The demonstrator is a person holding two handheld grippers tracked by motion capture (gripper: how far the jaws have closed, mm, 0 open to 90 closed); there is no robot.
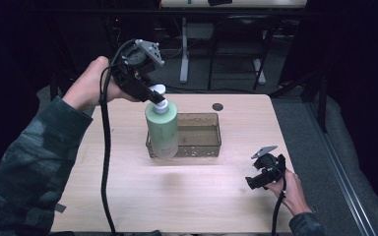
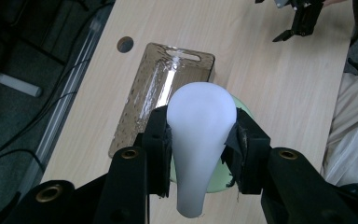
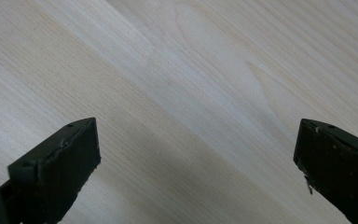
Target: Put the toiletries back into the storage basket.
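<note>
A pale green pump bottle [image 1: 161, 130] stands upright at the left end of a clear plastic tray [image 1: 202, 147]. My left gripper [image 1: 156, 96] comes in from the upper left and is shut on its white pump head [image 1: 159, 93]. In the left gripper view both pads press the sides of the pump head [image 2: 200, 135], with the green bottle [image 2: 218, 183] below it and the tray [image 2: 140, 116] to its left. I cannot tell whether the bottle rests in the tray or hangs just over it. My right gripper [image 1: 252, 182] lies low near the table's front right, open, over bare wood [image 3: 196, 158].
A round cable hole [image 1: 217, 106] sits in the tabletop behind the tray. The light wood table [image 1: 128, 196] has bare room in front of and to the left of the tray. Metal table legs [image 1: 184, 54] stand on the floor beyond the far edge.
</note>
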